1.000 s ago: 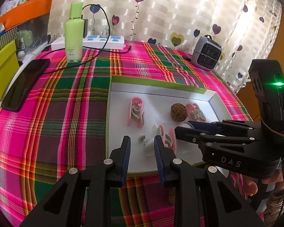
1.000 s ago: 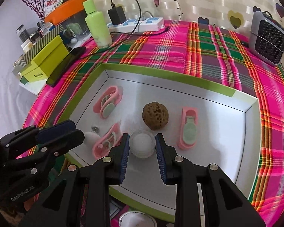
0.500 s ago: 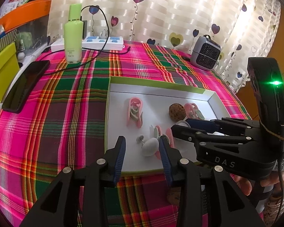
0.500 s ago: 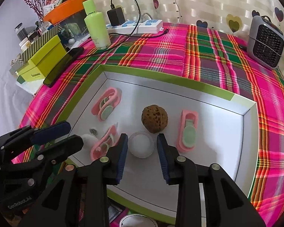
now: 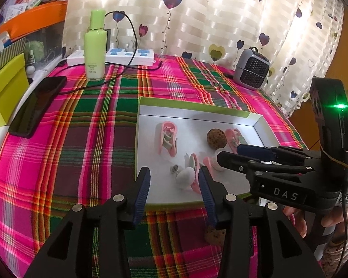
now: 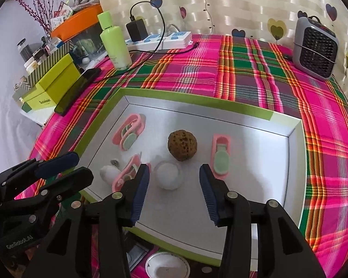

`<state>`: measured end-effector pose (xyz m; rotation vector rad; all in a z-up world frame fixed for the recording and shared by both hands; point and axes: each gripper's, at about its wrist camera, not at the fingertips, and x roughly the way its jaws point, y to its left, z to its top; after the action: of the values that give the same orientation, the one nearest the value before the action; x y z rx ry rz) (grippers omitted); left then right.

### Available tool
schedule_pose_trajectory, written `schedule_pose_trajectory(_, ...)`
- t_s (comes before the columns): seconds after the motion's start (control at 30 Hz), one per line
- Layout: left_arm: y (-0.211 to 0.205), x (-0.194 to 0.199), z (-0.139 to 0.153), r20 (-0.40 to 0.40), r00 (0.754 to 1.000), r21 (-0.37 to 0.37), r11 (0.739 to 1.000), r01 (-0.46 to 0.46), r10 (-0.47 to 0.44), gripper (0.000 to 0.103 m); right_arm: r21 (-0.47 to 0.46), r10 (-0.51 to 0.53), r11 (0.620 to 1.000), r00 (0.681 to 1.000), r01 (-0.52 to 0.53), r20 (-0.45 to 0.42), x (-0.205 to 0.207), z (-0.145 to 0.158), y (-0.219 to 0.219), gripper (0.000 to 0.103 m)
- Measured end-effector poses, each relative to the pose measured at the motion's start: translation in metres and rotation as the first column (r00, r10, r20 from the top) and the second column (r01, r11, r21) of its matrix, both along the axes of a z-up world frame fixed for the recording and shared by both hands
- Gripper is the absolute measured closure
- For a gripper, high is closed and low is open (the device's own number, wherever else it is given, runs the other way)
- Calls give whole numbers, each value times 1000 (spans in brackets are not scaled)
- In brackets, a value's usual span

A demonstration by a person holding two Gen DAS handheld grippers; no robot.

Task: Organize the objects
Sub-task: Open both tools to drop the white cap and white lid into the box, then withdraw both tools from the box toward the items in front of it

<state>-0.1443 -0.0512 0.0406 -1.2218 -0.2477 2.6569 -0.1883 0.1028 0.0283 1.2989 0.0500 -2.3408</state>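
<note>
Your right gripper [image 6: 174,183] hangs over the near edge of the white tray [image 6: 255,185], its jaws parted and just now widening; the small round white jar [image 6: 168,177] sits on the tray floor between the blue pads without touching either, nearer the left-hand one. Your left gripper [image 5: 174,185] hovers at the tray's near left corner, its jaws also apart and lately opening, with the white egg-shaped piece [image 5: 185,178] lying free in the gap between them — nothing is clamped in either tool. Just beyond the jar rests the brown sponge ball [image 6: 182,145]; a pink clip [image 6: 221,157] lies to the right of the ball, a second pink clip [image 6: 130,134] towards the tray's far left, and a third pink clip [image 6: 127,171] just beside the egg-shaped piece, along with a small metal pin [image 6: 114,162]. As for writing, the right gripper's body reads "DAS" in the left wrist view, and the left gripper's body reads "GenRobot.AI" in the right wrist view. Left of the tray, the yellow-green box [image 6: 51,85] bears print too blurred to read, and the label on the green bottle [image 6: 114,44] behind the tray is too small to make out.
</note>
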Motion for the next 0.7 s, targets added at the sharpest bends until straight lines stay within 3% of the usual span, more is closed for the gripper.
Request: schedule_pose_trajectory(0.7, 6, 32, 7, -34, 999, -12, 1000, 26, -27, 56, -53, -39, 998, 994, 34, -97, 48, 27, 15, 57)
